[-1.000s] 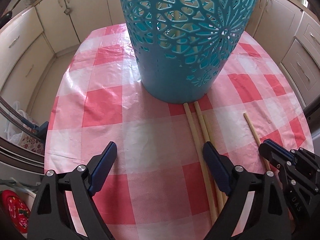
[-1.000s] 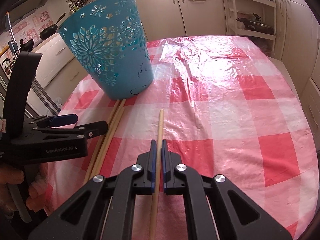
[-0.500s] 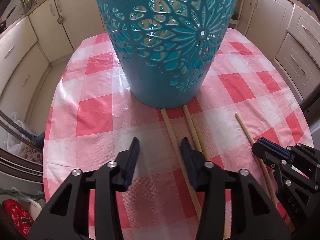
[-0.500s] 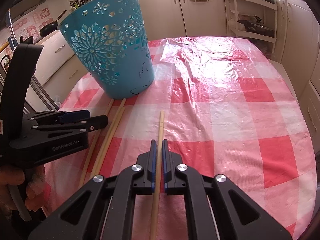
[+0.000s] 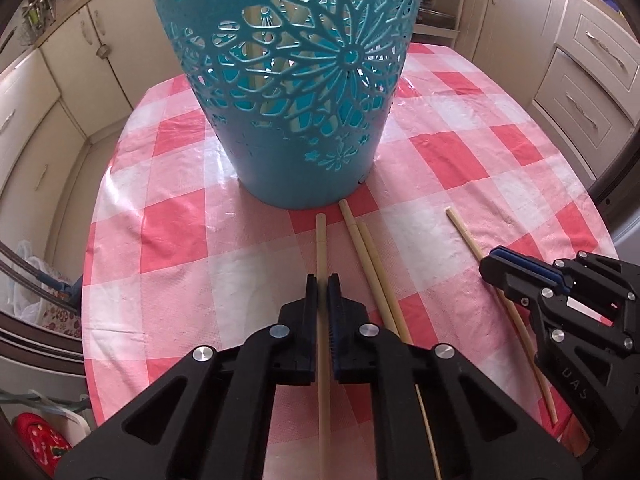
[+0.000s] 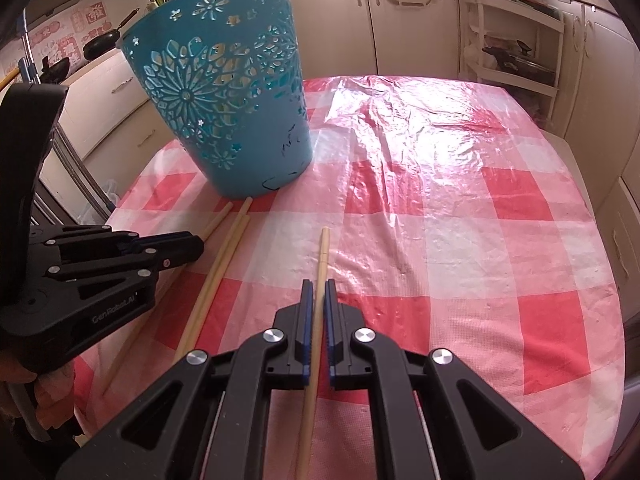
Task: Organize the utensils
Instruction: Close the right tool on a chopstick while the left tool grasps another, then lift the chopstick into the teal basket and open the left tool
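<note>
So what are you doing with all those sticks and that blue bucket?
A person is tidying chopsticks on a table with a red checked cloth, holding a gripper in each hand. The left gripper has just closed on one chopstick, and the right gripper is shut on another chopstick. Both sticks look low over the cloth. Two loose chopsticks lie between them, in front of the blue cut-out basket, which already seems to hold some sticks.
</note>
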{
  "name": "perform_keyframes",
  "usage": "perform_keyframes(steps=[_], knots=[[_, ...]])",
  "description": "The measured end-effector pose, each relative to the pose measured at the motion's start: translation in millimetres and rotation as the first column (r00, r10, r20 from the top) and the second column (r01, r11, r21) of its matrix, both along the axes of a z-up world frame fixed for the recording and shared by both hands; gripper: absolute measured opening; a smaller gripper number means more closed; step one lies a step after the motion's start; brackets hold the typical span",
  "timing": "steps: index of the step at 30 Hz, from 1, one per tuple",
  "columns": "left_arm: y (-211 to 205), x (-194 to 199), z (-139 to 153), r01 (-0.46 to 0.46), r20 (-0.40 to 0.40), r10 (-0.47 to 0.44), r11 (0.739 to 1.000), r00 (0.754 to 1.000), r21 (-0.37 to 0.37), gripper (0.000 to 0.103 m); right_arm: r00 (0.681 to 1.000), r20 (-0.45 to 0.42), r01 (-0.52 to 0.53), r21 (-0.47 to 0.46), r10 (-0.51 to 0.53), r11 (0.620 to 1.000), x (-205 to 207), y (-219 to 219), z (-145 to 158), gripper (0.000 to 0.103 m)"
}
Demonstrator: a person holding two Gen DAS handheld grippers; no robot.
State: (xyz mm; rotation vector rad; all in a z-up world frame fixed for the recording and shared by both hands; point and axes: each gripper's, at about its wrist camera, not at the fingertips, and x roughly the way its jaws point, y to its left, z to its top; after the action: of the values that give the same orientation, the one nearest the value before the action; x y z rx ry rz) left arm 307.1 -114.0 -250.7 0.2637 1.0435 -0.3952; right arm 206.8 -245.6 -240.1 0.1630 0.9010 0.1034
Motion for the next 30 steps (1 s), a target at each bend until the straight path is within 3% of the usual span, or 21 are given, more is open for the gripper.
perform_keyframes(steps=[6, 11, 15, 19, 24, 30], knots=[[-4, 7, -1, -0.030, 0.010, 0.030, 1.000, 0.999, 0.007, 0.008, 1.000, 0.000, -0.002, -0.006, 0.002, 1.000, 2, 2, 0, 0.007], [-11, 3, -1, 0.003, 0.028, -0.005, 0.999, 1.000, 0.046, 0.005, 1.000, 0.002, -0.006, -0.020, 0.006, 1.000, 2, 3, -1, 0.008], [-3, -1, 2, 0.011, -0.008, -0.010, 0.999, 1.000, 0.033, 0.005, 1.000, 0.006, -0.010, -0.023, 0.010, 1.000, 1, 5, -1, 0.010], [21, -11, 20, -0.012, -0.028, 0.012, 1.000, 1.000, -0.019, 0.005, 1.000, 0.007, -0.010, -0.024, 0.010, 1.000, 1, 4, -1, 0.010], [61, -37, 63, -0.063, -0.032, 0.059, 0.985, 0.998, -0.164, 0.005, 1.000, 0.008, -0.009, -0.025, 0.009, 1.000, 1, 4, -1, 0.010], [86, -61, 130, -0.062, 0.048, 0.078, 0.960, 0.996, -0.274, 0.005, 1.000, 0.012, -0.005, -0.021, 0.006, 1.000, 0, 4, -1, 0.010]])
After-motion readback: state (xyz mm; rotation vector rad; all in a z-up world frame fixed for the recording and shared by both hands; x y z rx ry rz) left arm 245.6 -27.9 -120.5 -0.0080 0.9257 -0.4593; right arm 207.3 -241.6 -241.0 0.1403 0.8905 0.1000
